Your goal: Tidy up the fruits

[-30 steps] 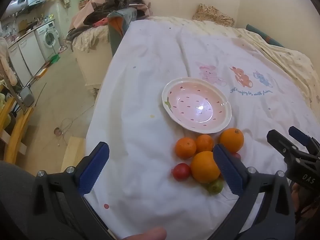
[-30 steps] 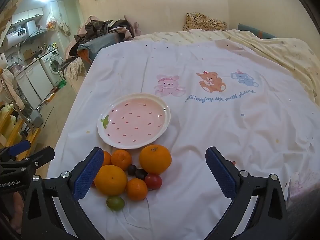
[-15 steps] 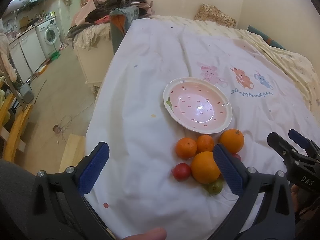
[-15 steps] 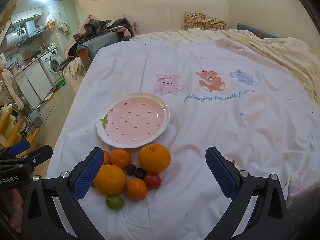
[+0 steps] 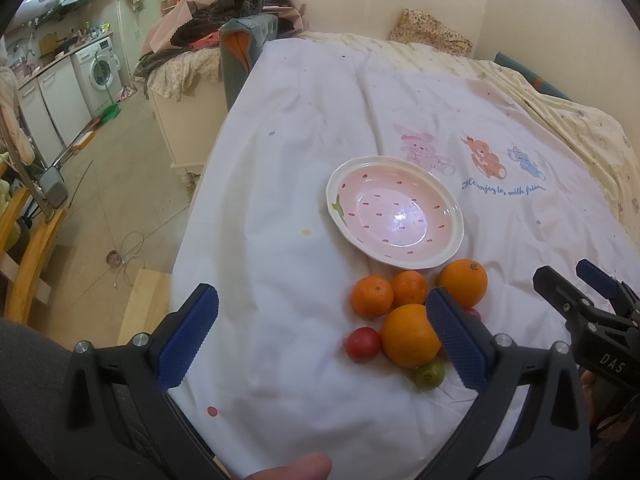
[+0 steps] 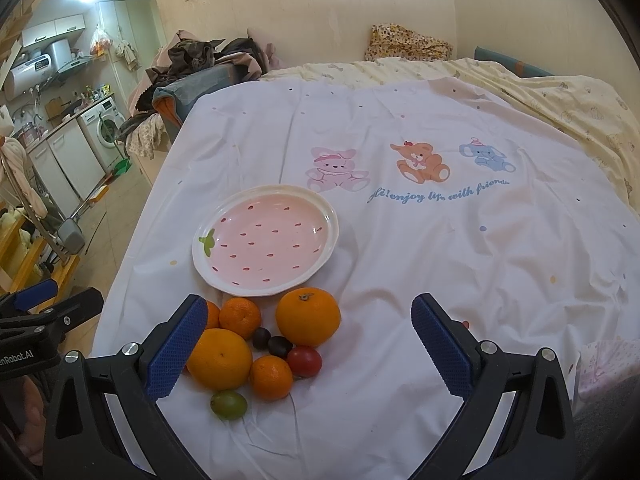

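A pink strawberry-pattern plate lies empty on the white sheet. Just in front of it is a cluster of fruit: a large orange, a second large orange, small mandarins, a red tomato, two dark plums and a green fruit. My left gripper is open and empty, left of the fruit. My right gripper is open and empty, hovering over the cluster.
The sheet with cartoon animals covers a bed. A pile of clothes lies at the far left corner. The bed's left edge drops to the floor, with a kitchen area and a washing machine beyond.
Both grippers have crept slightly forward towards the fruit and plate. Both stay open. No fruit has moved.
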